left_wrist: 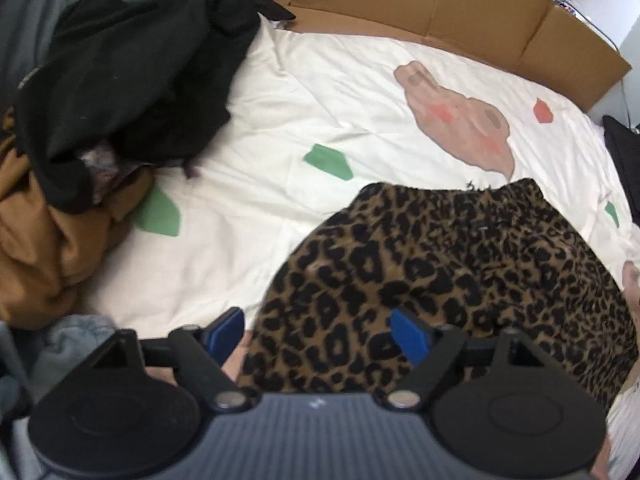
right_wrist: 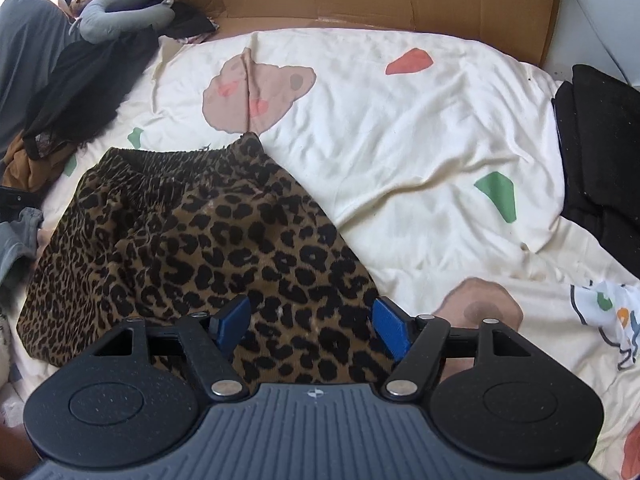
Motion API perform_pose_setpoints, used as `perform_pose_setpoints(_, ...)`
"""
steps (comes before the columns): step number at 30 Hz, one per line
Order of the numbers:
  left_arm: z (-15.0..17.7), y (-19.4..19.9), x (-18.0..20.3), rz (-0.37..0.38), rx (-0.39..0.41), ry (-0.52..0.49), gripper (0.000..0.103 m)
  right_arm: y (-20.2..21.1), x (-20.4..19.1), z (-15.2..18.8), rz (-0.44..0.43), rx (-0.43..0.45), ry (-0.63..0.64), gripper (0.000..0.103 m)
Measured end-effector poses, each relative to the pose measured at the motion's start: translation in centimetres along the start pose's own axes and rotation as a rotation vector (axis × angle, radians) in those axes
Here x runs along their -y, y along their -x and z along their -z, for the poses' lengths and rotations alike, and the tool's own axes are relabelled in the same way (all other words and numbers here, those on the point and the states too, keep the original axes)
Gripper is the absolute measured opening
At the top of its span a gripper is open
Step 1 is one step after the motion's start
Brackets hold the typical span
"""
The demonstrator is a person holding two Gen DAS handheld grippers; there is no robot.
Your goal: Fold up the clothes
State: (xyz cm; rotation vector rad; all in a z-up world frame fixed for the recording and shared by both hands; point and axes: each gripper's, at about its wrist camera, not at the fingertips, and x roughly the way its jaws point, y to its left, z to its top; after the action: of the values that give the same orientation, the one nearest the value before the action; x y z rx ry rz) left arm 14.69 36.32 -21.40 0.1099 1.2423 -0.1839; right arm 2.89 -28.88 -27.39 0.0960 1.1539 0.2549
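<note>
While the leopard skirt [right_wrist: 192,248] lies spread flat on the white bedsheet [right_wrist: 420,152], I judge that the folding has hardly begun, because I see no fold in it yet. My left gripper [left_wrist: 320,338] and my right gripper [right_wrist: 310,328] both hover over its near hem with fingers spread apart, holding nothing. At the left, the pile of clothes [left_wrist: 120,92] waits unfolded, so most of the work remains.
</note>
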Motion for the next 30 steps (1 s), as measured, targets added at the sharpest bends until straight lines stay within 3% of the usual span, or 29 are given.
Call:
perform_pose_setpoints(4,-1.0,-1.0,0.5,0.010,-0.010,0.032,0.088,-0.9,-0.5,-0.4,0.017,0.004,0.036,0.074)
perform_pose_setpoints(9,-2.7,-1.5,1.4,0.021,-0.010,-0.015,0.090,-2.1,-1.2,-1.5,-0.012,-0.002,0.054,0.074)
perform_pose_setpoints(12,-3.7,-2.1,1.5,0.032,-0.003,-0.019,0.091,-2.8,-1.6,-2.5,-0.073,-0.028,0.061,0.073)
perform_pose_setpoints(18,-5.4,-3.7,1.9,0.037,0.009,-0.058,0.090,-5.0,-2.6,-4.2,-0.070,-0.055,0.108,0.073)
perform_pose_setpoints(23,-6.3,-5.5,1.7,0.051,-0.004,-0.071,0.081,-6.1,-2.5,-4.9,-0.078,-0.039,0.124,0.073)
perform_pose_setpoints(26,-6.7,-6.6,1.3,0.059,-0.024,-0.092,0.073,-6.8,-2.2,-5.5,-0.098,-0.037,0.120,0.066)
perform_pose_setpoints(30,-7.1,-8.0,0.7,0.083,-0.042,-0.135,0.070,-7.9,-2.1,-6.7,-0.122,-0.044,0.136,0.064)
